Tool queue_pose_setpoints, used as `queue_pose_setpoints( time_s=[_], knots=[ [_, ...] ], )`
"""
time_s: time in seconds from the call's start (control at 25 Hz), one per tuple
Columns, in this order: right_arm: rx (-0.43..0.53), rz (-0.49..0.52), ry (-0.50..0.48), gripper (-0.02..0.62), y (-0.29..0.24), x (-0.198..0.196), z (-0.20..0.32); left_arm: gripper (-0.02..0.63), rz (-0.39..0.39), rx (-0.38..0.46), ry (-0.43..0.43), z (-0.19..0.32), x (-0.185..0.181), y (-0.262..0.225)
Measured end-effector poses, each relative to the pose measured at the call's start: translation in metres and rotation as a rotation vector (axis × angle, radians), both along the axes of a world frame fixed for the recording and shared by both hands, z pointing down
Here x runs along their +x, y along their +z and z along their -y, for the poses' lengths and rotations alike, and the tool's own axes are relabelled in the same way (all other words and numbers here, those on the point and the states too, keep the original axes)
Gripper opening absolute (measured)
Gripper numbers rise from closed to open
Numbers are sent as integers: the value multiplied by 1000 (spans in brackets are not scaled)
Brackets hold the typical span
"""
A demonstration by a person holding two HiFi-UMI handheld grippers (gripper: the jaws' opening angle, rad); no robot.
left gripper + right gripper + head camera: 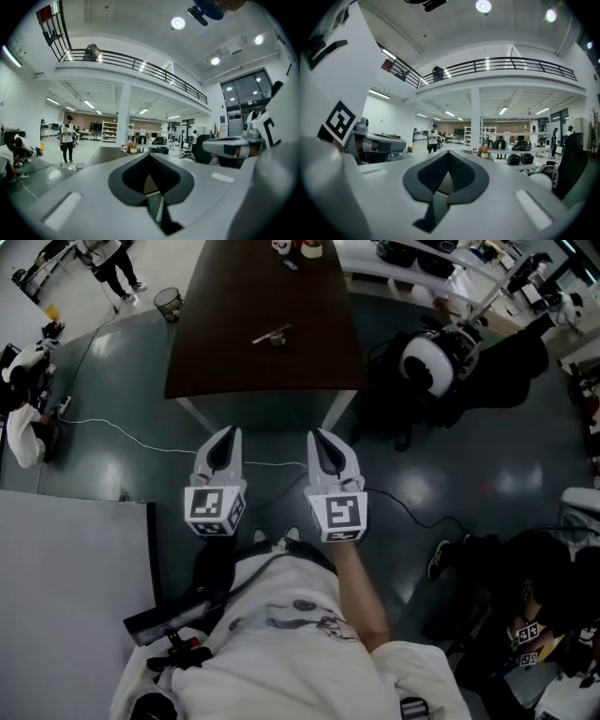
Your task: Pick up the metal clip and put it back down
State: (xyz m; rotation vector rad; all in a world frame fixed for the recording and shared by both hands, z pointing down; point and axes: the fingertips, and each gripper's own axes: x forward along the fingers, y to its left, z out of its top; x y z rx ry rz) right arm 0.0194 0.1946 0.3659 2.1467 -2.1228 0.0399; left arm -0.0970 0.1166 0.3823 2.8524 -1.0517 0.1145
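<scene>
1. The left gripper (pixel 224 435) has its jaws together with nothing between them. The left gripper view shows the tips meeting around an empty hollow.
2. The right gripper (pixel 324 437) is likewise closed and empty, held just beside the left one in front of the person's body.
3. Both point roughly level toward the dark counter (pixel 225 371), short of its near edge and above the floor.
4. The metal clip (pixel 272 335) lies on the counter, well apart from both grippers and untouched, so the pick-up is not yet begun.
5. The clip sits straight ahead, on a line between the two grippers. Neither one is clearly nearer.
6. Its long axis runs mostly across the counter, slanting a little toward the far right, so it lies crosswise to the way the grippers point.
7. My judgement is that either gripper must open, reach forward over the near edge and come down across the clip's narrow width.
</scene>
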Motion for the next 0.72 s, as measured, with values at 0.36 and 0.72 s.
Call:
queue_pose_setpoints(
  time_s=[0.36, 0.72],
  knots=[
    [25, 4, 43, 0, -5, 14, 19, -3, -21, 46, 10, 24, 1, -15],
    [32, -3, 42, -2, -7, 15, 20, -3, -29, 60, 18, 25, 4, -18]
  ],
)
